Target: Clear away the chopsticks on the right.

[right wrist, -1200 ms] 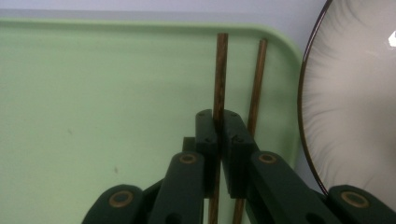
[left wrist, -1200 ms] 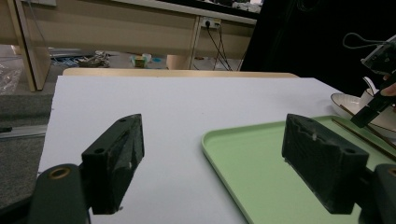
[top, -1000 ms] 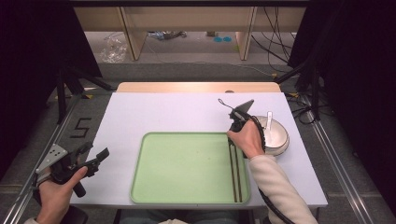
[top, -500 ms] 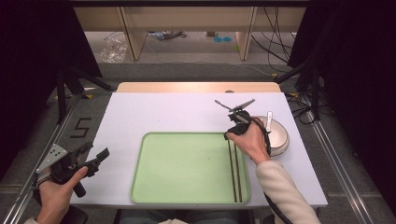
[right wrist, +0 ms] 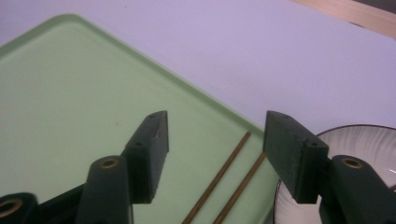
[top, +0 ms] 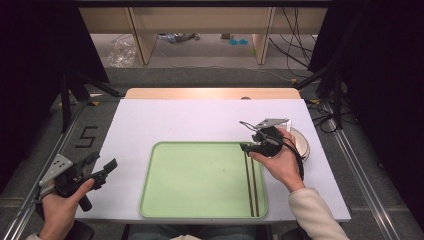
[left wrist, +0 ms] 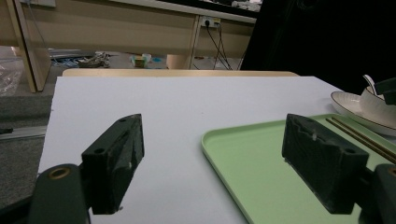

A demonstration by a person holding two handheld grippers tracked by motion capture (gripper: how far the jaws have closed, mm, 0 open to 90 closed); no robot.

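Since 1 second ago, the right gripper [top: 248,136] has drifted left from above the white bowl [top: 302,143] to the far right corner of the green tray [top: 200,177], and its jaws have just been opening; they now stand wide apart with nothing between them. 2 thin chopsticks [top: 251,182] lie side by side on the tray, along its right edge, running from far to near; in the right gripper view they [right wrist: 229,177] pass below the gap between the jaws, not yet touched. The bowl sits on a saucer just right of the tray, with a spoon handle rising from it in the left gripper view [left wrist: 370,83]. The left gripper [top: 100,168] rests off the near left corner of the table, well apart from the tray, its jaws also apart and empty. The step in hand looks like a pick-up of the chopsticks. To do it well, the right gripper should come down with its jaws straddling both sticks across their width, near their far ends, low enough to catch them against the flat tray, then close gently so neither stick rolls free.
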